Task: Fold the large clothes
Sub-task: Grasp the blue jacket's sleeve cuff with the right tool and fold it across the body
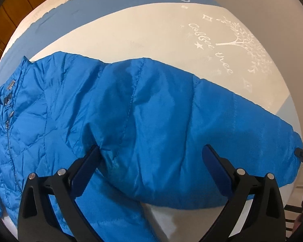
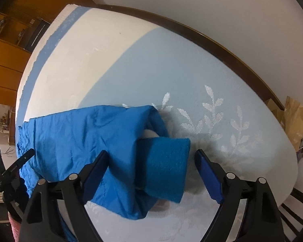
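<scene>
My left gripper (image 1: 151, 157) and right gripper (image 2: 151, 161) stand wide, empty, over the sleeve (image 1: 192, 121) and cuff (image 2: 165, 167); next, pinch both.

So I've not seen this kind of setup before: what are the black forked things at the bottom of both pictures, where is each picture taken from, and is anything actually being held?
There is no robot here. A person carries a hand-held two-finger gripper in each hand, and each gripper has a wide-angle camera looking forward along its fingers, which is why both pictures look rounded.

One picture comes from the left gripper, the other from the right gripper. The black forks with dark blue pads are their jaws.

On the surface lies a blue puffer jacket with a front zipper, spread over a white and blue patterned cloth. The left view looks down on its sleeve; the right view shows the fleecy cuff at that sleeve's end.

Nothing is held: both sets of jaws stand open, with fabric between them but not pinched.
</scene>
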Tool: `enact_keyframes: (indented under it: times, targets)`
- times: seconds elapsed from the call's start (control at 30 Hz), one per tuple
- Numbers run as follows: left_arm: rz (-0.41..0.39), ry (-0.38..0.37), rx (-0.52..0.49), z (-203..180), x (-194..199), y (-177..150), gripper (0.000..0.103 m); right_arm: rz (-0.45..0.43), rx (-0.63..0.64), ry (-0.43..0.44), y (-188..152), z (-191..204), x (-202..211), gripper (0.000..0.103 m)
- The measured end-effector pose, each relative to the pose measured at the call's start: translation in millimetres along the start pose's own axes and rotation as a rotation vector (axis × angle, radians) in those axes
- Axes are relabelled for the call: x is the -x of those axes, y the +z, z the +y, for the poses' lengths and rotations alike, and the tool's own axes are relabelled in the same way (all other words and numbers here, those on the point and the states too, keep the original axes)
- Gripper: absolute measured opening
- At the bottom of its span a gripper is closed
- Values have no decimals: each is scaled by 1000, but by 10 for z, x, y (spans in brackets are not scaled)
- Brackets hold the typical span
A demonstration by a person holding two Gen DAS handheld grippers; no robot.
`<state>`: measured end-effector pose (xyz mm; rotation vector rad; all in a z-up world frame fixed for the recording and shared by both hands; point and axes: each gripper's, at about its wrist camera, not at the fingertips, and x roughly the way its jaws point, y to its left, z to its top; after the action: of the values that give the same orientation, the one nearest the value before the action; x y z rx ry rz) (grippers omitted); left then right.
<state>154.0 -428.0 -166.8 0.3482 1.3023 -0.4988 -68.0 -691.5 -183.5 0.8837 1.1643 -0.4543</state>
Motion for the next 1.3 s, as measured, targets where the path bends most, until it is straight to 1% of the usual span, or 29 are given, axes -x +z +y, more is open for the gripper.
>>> enact_keyframes:
  times: [0.03,0.07,0.1,0.13,0.17,0.2,0.27,0.3,0.37,0.47,0.5,0.57,0.7,0.73,0.87,0.97,1.0,1.03,1.1,1.17,1.3]
  targets:
    - [-5,-6,4,20,-22,11,99,-11,6,-3,-15,9,-2,77]
    - [-8,-10,6,24,-28,18,99,-18,8,4,-34,20,1,68]
    - [-11,-13,5,17,-40,29,98,-19,9,20,-53,33,4,55]
    - [-14,-14,4,20,-40,29,97,-15,3,56,-66,46,5,46]
    - [-17,-13,3,24,-35,30,96,-4,-8,90,-63,59,2,33]
    - [-18,-15,5,78,-5,11,93,-3,-15,106,-71,78,19,29]
    - [-18,-23,14,140,50,-1,85,-27,-5,128,-103,132,132,26]
    - [-20,-32,20,163,79,-5,80,-37,-1,155,-125,179,204,26]
    - [-18,-77,40,283,158,-9,78,-54,9,218,-122,302,326,26]
    - [-23,-126,72,466,297,-37,77,-73,53,308,-121,618,496,26]
    - [-32,-130,81,537,343,-55,77,-75,80,345,-136,781,556,26]
    - [-56,-130,94,692,467,-82,77,-72,128,375,-142,1064,613,26]
    - [-92,-120,126,1004,661,-156,77,-43,223,456,-119,1765,569,26]
    - [-102,-111,140,1143,715,-195,77,-35,254,470,-120,1984,538,26]
    - [-118,-90,200,1576,817,-280,78,5,354,489,-148,2655,373,26]
    - [-118,-61,248,1941,858,-416,78,37,424,479,-221,3129,199,26]
    - [-114,-57,264,2052,866,-463,78,45,440,473,-260,3230,166,26]
    - [-111,-54,281,2141,858,-495,78,47,467,447,-314,3424,87,26]
    - [-105,-52,318,2376,857,-590,78,45,511,395,-410,3641,-30,26]
    - [-103,-50,335,2503,845,-644,78,55,550,356,-496,3888,-188,26]
    - [-94,-76,364,2715,816,-774,78,103,581,312,-628,4147,-518,26]
